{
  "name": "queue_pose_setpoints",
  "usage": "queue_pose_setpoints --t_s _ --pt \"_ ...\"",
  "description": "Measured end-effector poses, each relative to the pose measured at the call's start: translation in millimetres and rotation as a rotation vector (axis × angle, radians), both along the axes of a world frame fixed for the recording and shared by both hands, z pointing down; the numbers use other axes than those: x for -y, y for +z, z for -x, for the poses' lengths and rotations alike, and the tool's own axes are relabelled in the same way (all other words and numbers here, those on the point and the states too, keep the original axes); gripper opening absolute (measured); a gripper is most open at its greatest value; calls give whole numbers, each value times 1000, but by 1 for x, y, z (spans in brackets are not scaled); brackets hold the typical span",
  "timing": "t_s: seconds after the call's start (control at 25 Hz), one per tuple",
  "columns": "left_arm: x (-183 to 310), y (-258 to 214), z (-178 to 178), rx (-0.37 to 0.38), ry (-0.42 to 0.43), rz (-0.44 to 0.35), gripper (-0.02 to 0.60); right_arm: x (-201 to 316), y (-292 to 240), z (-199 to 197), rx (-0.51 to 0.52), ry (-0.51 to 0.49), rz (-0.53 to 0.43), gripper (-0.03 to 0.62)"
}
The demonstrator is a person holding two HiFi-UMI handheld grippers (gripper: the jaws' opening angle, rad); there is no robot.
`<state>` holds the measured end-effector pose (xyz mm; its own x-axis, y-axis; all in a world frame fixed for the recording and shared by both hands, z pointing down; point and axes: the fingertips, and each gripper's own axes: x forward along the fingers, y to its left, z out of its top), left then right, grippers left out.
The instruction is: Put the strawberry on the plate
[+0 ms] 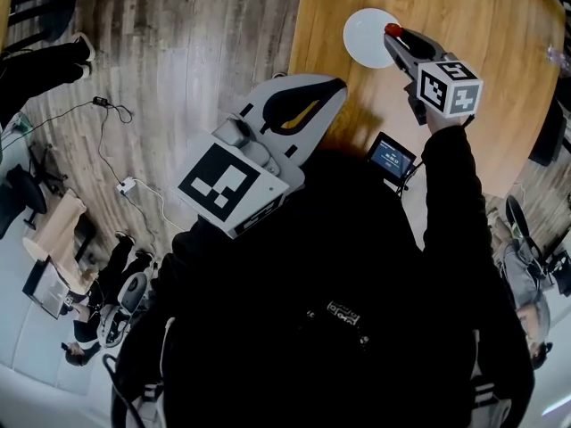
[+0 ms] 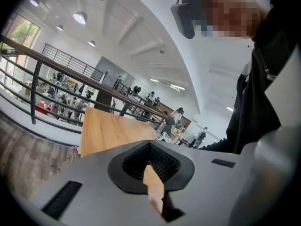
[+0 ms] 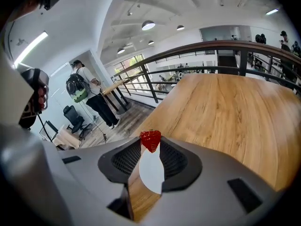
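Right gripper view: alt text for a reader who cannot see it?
The right gripper grips a red strawberry at the tips of its jaws; through the gap behind it shows a white plate on a wooden table.

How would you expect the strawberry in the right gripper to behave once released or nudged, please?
The strawberry is small and pinched just at the tips of the right gripper, so probably light. Its tapered, rounded shape suggests it may roll or tip on the smooth white plate. Whether it is soft or rigid, I cannot tell.
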<state>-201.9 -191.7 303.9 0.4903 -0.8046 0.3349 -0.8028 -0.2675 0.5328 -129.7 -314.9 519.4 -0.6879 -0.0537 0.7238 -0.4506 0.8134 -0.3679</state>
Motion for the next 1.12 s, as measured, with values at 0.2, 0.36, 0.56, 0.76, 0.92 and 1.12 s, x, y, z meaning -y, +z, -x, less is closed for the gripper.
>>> queue_pose_setpoints --t_s 0.2,0.36,0.56,0.76,0.92,1.12 --pt "-8 5 3 10 -14 4 3 -5 24 -3 -39 -24 15 137" --pt "-14 6 8 1 -36 20 3 -7 39 -4 -66 -39 32 137" --pt "-17 5 11 0 -63 12 3 -9 61 -7 -125 -72 27 137" --pt "-22 7 12 -11 -69 35 3 -15 88 -12 -185 -103 50 137" --pt "-23 8 11 -4 -78 39 3 -12 101 -19 -217 -97 51 137" --pt "-22 10 7 5 -78 19 3 -11 114 -23 -265 -130 11 138"
